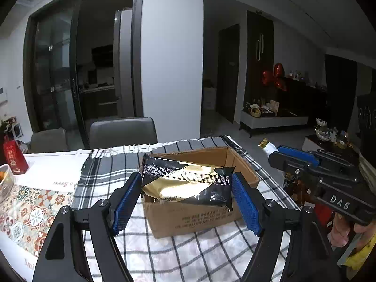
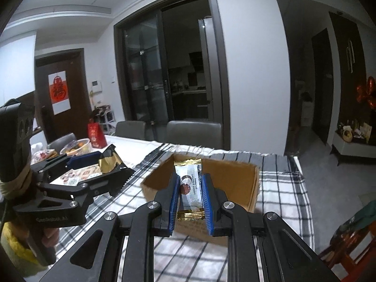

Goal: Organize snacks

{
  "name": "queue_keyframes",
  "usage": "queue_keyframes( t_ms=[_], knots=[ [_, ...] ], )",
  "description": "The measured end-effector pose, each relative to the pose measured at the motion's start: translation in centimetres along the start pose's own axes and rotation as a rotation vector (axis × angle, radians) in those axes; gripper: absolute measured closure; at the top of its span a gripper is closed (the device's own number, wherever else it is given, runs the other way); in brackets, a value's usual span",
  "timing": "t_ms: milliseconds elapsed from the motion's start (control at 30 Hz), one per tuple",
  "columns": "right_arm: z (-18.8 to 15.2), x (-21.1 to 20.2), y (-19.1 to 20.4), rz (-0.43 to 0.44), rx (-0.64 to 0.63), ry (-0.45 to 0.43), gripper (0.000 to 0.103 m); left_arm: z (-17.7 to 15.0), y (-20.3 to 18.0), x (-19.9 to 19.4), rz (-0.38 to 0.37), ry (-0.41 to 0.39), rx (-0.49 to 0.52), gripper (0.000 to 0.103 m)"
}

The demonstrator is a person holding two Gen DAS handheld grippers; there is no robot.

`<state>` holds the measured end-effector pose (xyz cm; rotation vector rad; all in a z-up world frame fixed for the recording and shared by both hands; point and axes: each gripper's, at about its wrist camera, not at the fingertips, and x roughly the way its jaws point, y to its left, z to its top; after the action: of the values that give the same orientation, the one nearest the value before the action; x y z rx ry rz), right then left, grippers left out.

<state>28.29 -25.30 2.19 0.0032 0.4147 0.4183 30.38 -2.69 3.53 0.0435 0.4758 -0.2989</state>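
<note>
Checked cloth (image 1: pixel 188 253), open cardboard box (image 1: pixel 195 216) near its edge, both grippers loaded

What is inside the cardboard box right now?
In the right wrist view the cardboard box shows bare brown walls and no snack inside; the white snack bar held in the right gripper covers part of its floor. The left gripper holds a black-and-gold packet.

A table (image 1: pixel 47 164) under a white cover carries a black-and-white checked cloth (image 1: pixel 199 253) with an open cardboard box (image 1: pixel 195 216) standing on it; to the left lie a patterned mat (image 1: pixel 30 211), a red gift bag (image 1: pixel 14 157) and a bowl of fruit (image 2: pixel 76 146)
</note>
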Motion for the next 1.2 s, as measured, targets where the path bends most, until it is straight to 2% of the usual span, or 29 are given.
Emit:
queue_keyframes(
  t_ms=[233, 500, 600, 667, 733, 767, 967, 1133, 1200],
  knots=[
    [1.1, 2.9, -1.8, -0.036, 0.031, 0.032, 0.082, 2.3, 0.3, 3.7, 0.002, 0.029, 0.012, 0.026],
    [1.8, 6.2, -3.9, -0.066, 0.04, 0.062, 0.082, 3.4, 0.6, 8.9, -0.014, 0.097, 0.004, 0.026],
    [1.9, 7.3, -4.6, -0.069, 0.052, 0.078, 0.082, 3.8, 0.7, 10.7, -0.023, 0.126, -0.011, 0.024],
    [1.9, 8.1, -4.9, -0.075, 0.058, 0.085, 0.082, 3.9, 0.6, 11.3, -0.004, 0.134, -0.02, 0.018],
    [1.7, 8.7, -5.3, -0.075, 0.074, 0.102, 0.074, 4.0, 0.4, 11.4, 0.014, 0.133, -0.025, 0.016],
    [1.5, 8.7, -5.4, -0.084, 0.087, 0.106, 0.065, 3.9, 0.6, 11.4, 0.02, 0.132, -0.031, 0.016],
    [0.9, 8.1, -5.5, -0.106, 0.089, 0.109, 0.063, 2.9, 0.7, 10.2, 0.083, 0.123, -0.022, 0.014],
    [0.8, 6.6, -4.8, -0.123, 0.092, 0.113, 0.063, 2.2, 0.6, 8.0, 0.104, 0.117, -0.025, 0.013],
    [0.9, 5.5, -4.4, -0.13, 0.092, 0.106, 0.058, 2.1, 0.5, 6.7, 0.118, 0.106, -0.024, 0.01]
  ],
)
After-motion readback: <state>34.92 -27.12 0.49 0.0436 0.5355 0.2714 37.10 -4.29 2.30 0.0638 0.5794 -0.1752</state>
